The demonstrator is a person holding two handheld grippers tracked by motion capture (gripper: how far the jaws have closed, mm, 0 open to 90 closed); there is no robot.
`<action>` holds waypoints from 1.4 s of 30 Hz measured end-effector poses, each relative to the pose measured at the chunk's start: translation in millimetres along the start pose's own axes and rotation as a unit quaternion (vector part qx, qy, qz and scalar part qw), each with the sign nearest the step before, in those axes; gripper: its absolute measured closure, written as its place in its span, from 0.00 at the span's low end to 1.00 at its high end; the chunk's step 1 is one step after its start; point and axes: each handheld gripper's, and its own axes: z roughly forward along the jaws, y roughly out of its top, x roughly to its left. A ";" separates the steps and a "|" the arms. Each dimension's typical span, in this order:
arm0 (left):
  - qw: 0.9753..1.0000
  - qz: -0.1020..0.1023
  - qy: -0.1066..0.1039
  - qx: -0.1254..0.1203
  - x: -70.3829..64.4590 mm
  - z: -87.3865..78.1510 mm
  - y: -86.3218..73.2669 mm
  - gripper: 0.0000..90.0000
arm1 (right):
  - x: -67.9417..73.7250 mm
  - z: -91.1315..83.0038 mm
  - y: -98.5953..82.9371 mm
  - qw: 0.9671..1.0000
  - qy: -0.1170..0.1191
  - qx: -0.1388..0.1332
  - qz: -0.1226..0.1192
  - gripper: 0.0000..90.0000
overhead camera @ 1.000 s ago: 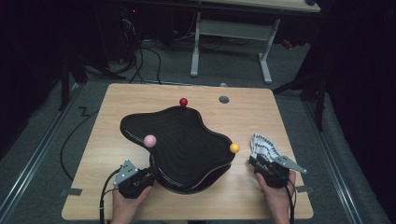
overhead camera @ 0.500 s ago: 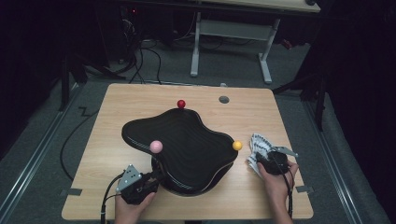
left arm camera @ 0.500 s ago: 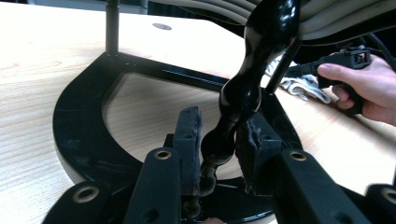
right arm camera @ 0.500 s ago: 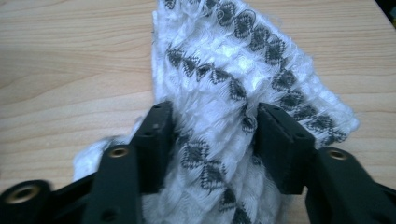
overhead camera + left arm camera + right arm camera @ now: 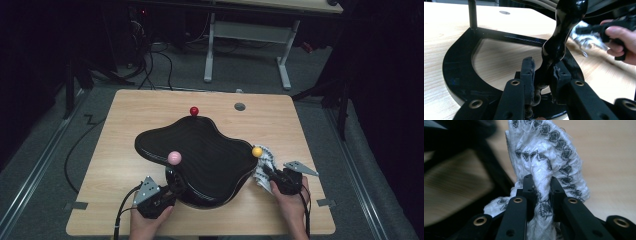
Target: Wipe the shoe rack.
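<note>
A glossy black wavy-topped stand [image 5: 200, 155] sits mid-table, with a red ball [image 5: 194, 111], a pink ball [image 5: 174, 157] and a yellow ball [image 5: 257, 151] at its edge. My left gripper [image 5: 170, 186] is at its near left; in the left gripper view its jaws are shut on the curved black leg [image 5: 560, 37] above the black base ring [image 5: 459, 65]. My right gripper [image 5: 267, 172] is shut on a white cloth with a dark pattern [image 5: 549, 152], pressed by the stand's right edge under the yellow ball. The cloth [image 5: 262, 167] is bunched there.
The stand rests on a light wooden table [image 5: 115, 130] with a grey grommet [image 5: 240, 106] at the back right. Beyond the table are a white desk frame [image 5: 250, 35] and cables on a dark floor. The right hand [image 5: 621, 42] appears in the left gripper view.
My right gripper has moved left with the cloth, from the table's right side to the stand's edge below the yellow ball. My left gripper has shifted slightly right, still gripping the leg.
</note>
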 end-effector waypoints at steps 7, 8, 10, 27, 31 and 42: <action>1.000 0.001 -0.006 0.003 -2.3 7.2 1.7 0.83 | 25.6 -21.5 14.6 0.996 0.028 -0.059 -0.060 0.90; 1.000 0.001 -0.007 0.003 -2.8 8.6 2.0 0.83 | 27.4 -23.7 15.3 0.996 0.031 -0.060 -0.065 0.90; 1.000 0.001 -0.008 0.003 -3.7 11.3 2.6 0.83 | 29.4 -27.6 15.8 0.994 0.039 -0.067 -0.072 0.90; 1.000 0.005 -0.022 0.004 -15.4 47.9 10.5 0.83 | 64.0 -69.9 32.4 0.979 0.115 -0.110 -0.131 0.90; 1.000 0.006 -0.022 0.005 -17.8 56.3 12.6 0.83 | 65.3 -82.1 34.0 0.978 0.116 -0.117 -0.124 0.90; 1.000 0.013 -0.019 0.009 -30.2 82.1 19.0 0.83 | 68.7 -113.4 36.7 0.977 0.122 -0.148 -0.097 0.90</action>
